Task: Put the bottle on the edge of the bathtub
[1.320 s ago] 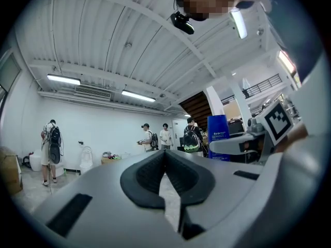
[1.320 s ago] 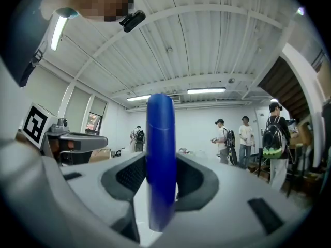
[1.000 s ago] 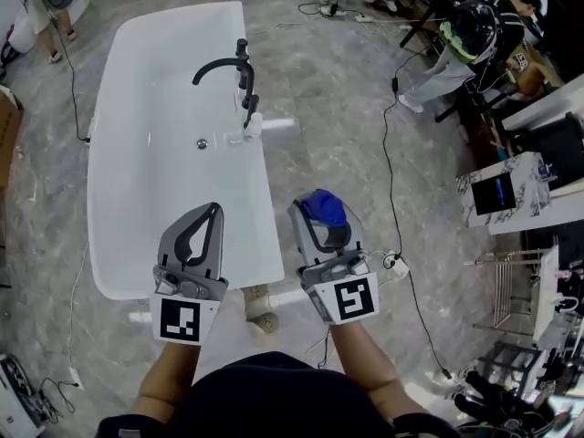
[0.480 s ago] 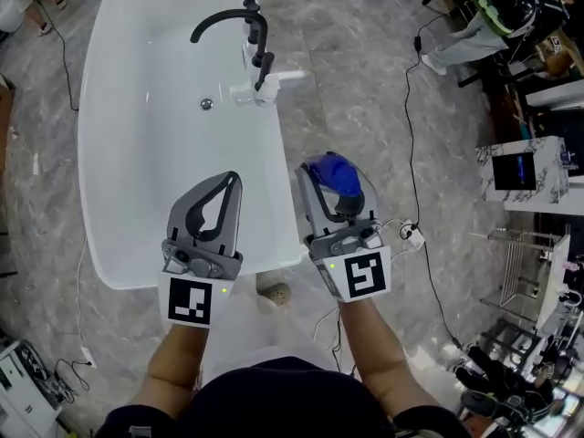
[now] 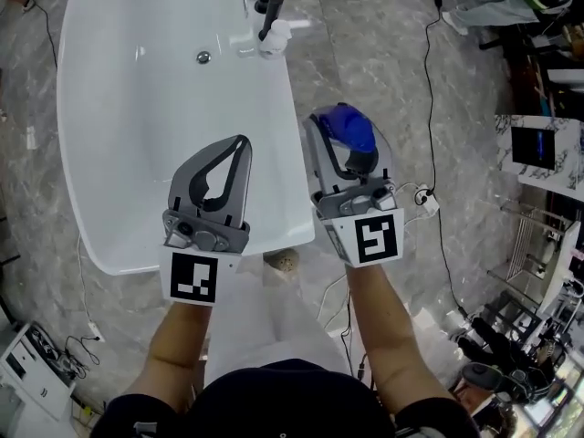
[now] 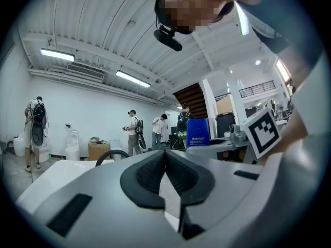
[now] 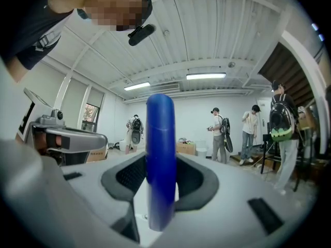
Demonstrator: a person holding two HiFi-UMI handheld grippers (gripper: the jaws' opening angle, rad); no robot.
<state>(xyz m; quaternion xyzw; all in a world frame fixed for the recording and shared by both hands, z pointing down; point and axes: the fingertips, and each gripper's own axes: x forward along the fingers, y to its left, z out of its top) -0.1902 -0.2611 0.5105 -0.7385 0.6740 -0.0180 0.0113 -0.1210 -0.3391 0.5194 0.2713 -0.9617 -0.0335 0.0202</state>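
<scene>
A blue bottle (image 5: 347, 130) (image 7: 160, 159) stands upright between the jaws of my right gripper (image 5: 342, 149), which is shut on it. In the head view that gripper hovers over the grey floor, just right of the white bathtub's (image 5: 128, 108) right rim. My left gripper (image 5: 233, 144) is shut with nothing in it, its tips meeting over the near right part of the tub. The left gripper view shows those pads (image 6: 165, 172) pressed together and the blue bottle (image 6: 198, 133) off to the right.
A black faucet and hand shower (image 5: 266, 3) stand on the tub's far right rim, with the drain (image 5: 203, 57) beside them. A black cable (image 5: 429, 108) and a power strip (image 5: 424, 199) lie on the floor to the right. Several people (image 7: 220, 133) stand in the room beyond.
The head view has shifted: the tub and faucet have slid toward the top of the picture. Both grippers sit a little higher in the frame, the right one still shut on the bottle.
</scene>
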